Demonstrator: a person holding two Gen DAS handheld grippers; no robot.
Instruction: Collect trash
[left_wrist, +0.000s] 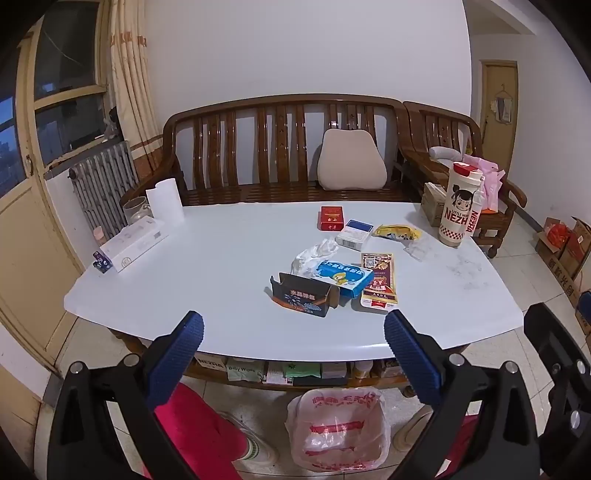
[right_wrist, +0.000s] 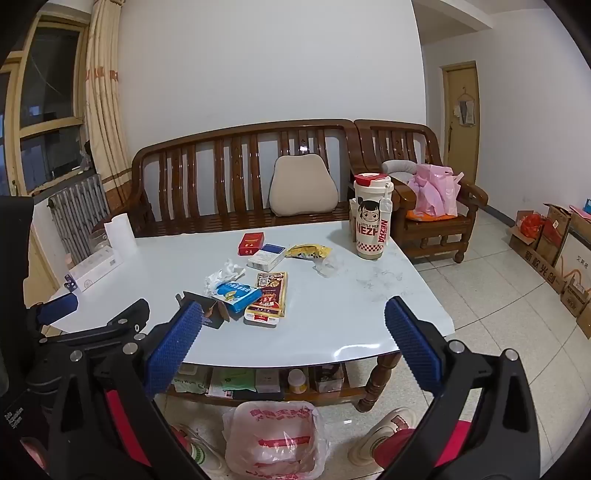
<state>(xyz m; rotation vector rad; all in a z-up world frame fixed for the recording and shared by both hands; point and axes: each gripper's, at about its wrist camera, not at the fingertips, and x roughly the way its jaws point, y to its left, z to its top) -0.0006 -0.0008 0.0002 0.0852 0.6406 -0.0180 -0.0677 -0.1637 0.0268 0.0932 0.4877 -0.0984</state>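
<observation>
The white table (left_wrist: 221, 302) holds one red box (left_wrist: 331, 218), one blue and white box (left_wrist: 353, 234), one light blue box (left_wrist: 341, 280), one dark open box (left_wrist: 303, 300), one yellow wrapper (left_wrist: 397, 232), one red and gold packet (left_wrist: 378, 282), one crumpled tissue (left_wrist: 316, 253), one clear wrapper (left_wrist: 417, 247), one tall cup (left_wrist: 460, 205), one paper roll (left_wrist: 164, 201) and one long white box (left_wrist: 133, 243). There is one bin with a bag (left_wrist: 338, 432) on the floor. There are two wooden seats: one bench (left_wrist: 280, 147) and one chair (left_wrist: 461, 147).

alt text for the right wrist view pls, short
Open right tongs hold nothing above the near edge of a pale table scattered with trash: crumpled tissue, blue box, red packet, yellow wrapper. A bag-lined bin sits on the floor below.
</observation>
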